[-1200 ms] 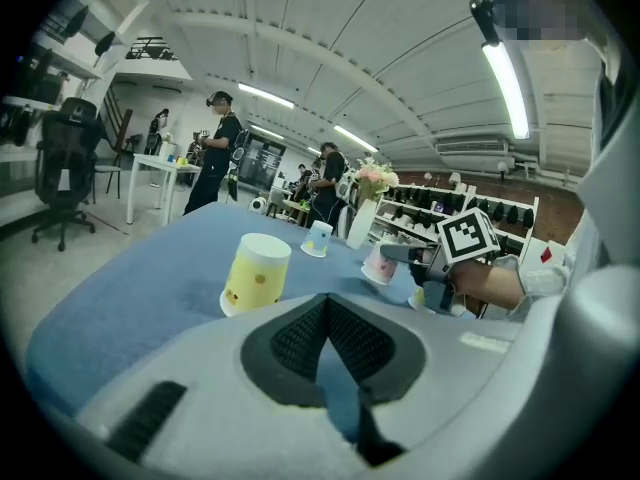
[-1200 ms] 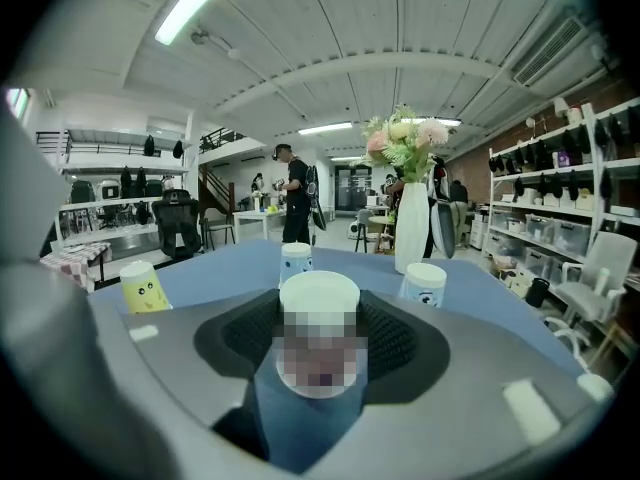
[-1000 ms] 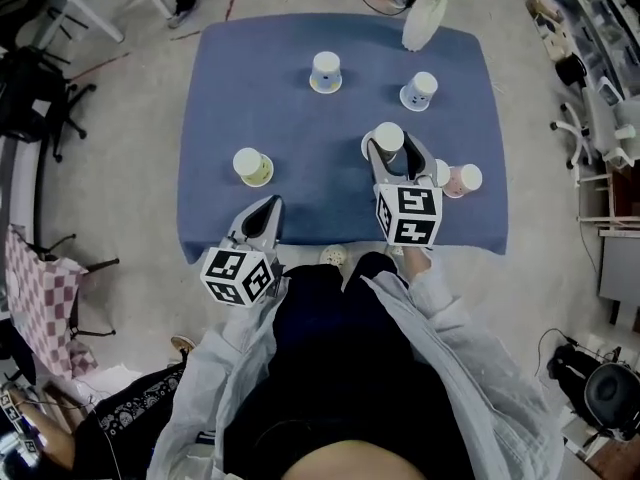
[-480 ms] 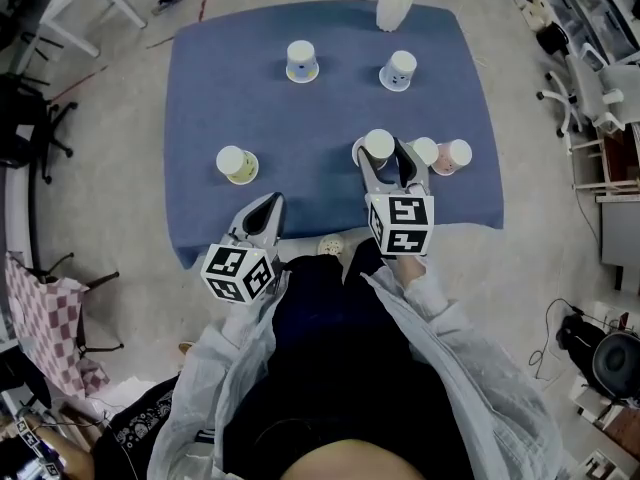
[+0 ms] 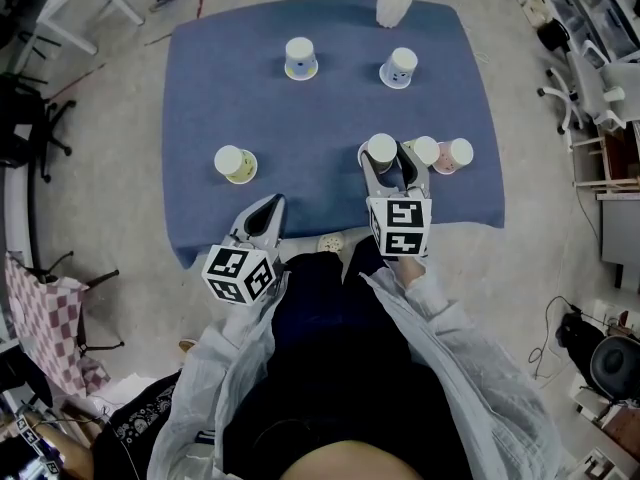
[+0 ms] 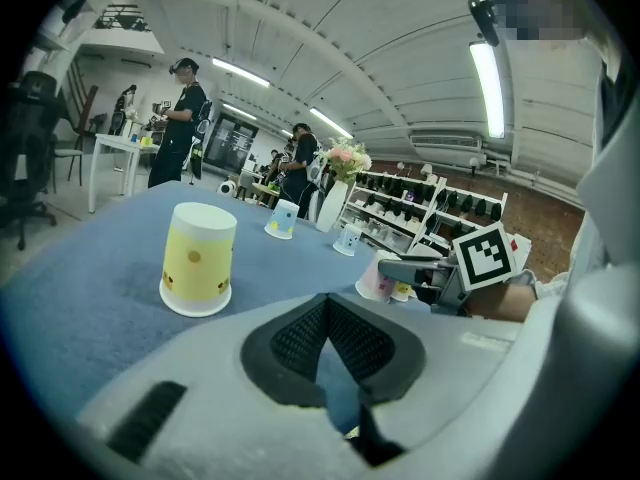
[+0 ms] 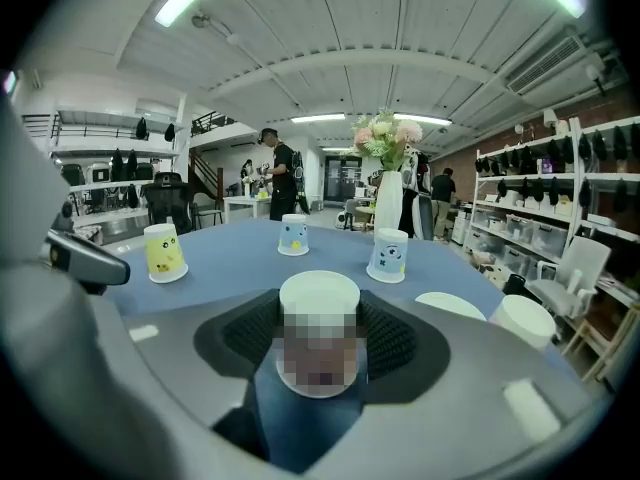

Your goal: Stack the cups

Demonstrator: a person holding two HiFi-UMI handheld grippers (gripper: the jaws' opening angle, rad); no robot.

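blue cloth (image 5: 320, 108) covers the table, grey floor (image 5: 110, 168) all round. cup (image 7: 319, 300) stands upside down btw the pads (image 7: 250, 336) of the right gripper (image 5: 385, 158). both pads press on its sides, so it's gripped. can't tell if its rim rests on the cloth. white base faces up, body widens toward the rim, print on its side not readable. it's in the near right part of the cloth, close to the near edge.

just right of it: a white cup (image 5: 425, 151) & a pink cup (image 5: 458, 154), side by side, near the cloth's right edge, so tight room that way. to its left a wide bare stretch runs to a yellow cup (image 5: 235, 163). farther back, well apart: a blue-print cup (image 5: 300, 56) & a second blue-print cup (image 5: 398, 66), w/ bare cloth btw them & the gripped one. vase (image 5: 396, 0) stands at the far edge.

left gripper (image 5: 268, 206) is over the near edge of the cloth, tips together, nothing btw them.
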